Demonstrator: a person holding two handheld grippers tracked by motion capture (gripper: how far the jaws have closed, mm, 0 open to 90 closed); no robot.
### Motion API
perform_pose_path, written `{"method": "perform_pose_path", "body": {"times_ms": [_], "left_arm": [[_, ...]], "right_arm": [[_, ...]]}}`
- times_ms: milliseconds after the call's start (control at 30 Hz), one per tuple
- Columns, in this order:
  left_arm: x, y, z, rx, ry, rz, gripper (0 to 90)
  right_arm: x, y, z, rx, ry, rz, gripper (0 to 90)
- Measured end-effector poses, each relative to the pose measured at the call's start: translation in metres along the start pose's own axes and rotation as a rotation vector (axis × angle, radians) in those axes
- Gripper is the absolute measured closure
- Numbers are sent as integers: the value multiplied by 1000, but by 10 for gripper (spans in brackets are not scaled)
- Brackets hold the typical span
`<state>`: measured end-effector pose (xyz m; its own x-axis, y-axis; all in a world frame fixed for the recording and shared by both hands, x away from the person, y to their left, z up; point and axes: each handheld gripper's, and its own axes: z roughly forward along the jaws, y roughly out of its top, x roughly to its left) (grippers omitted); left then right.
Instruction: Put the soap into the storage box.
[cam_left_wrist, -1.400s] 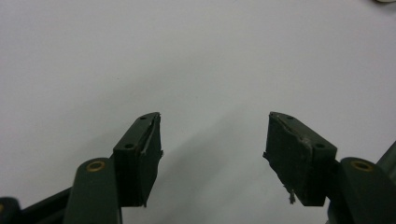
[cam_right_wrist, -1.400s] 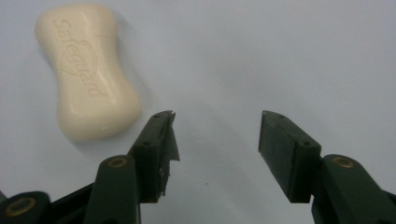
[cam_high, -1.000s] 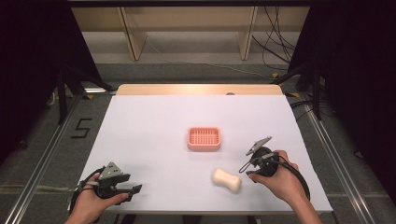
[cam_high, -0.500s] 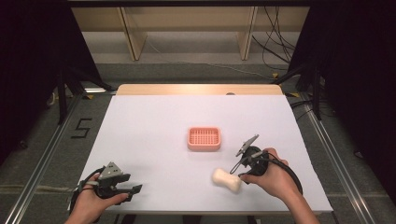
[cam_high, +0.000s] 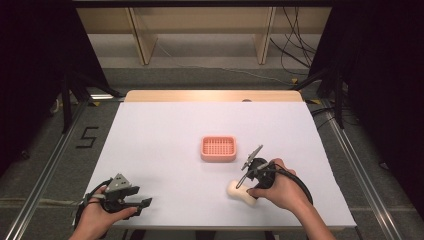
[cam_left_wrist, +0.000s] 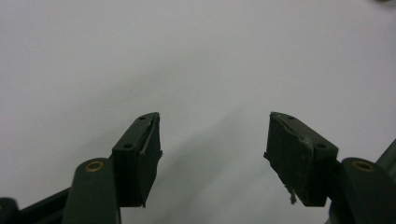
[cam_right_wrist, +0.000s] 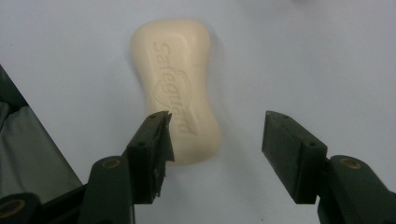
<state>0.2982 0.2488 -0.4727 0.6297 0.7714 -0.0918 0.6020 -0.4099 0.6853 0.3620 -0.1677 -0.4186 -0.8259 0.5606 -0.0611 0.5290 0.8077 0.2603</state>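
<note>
Overhead view faces forward; claw views hug table (cam_high: 165, 125).

My table (cam_high: 165, 150) has a white top with a wooden strip along its far edge. On it lie a pink soap dish (cam_high: 218, 148) near the middle and a cream soap bar (cam_high: 239, 192) nearer me.

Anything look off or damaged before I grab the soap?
The soap looks whole. The right gripper is open but off-centre: its left pad overlaps the bar. The left gripper's pads look frayed at the edges.
</note>
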Motion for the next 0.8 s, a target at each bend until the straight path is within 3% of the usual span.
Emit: {"method": "perform_pose_path", "body": {"times_ms": [233, 267, 300, 333, 433, 467, 800], "left_arm": [[0, 0, 0, -8, -1, -4, 347], [0, 0, 0, -9, -1, -6, 347], [0, 0, 0, -8, -1, -4, 347], [0, 0, 0, -4, -1, -5, 347], [0, 0, 0, -7, 0, -2, 347], [0, 0, -1, -8, 0, -2, 346], [-1, 0, 0, -18, -1, -15, 346]], "right_arm": [[4, 9, 5, 18, 9, -11, 420], [4, 11, 6, 21, 17, -30, 420], [5, 11, 7, 25, 21, -14, 419], [5, 13, 8, 27, 26, -40, 419], [6, 15, 9, 50, 31, -34, 418], [5, 16, 11, 45, 38, -62, 418], [7, 24, 21, 87, 59, -81, 412]]}}
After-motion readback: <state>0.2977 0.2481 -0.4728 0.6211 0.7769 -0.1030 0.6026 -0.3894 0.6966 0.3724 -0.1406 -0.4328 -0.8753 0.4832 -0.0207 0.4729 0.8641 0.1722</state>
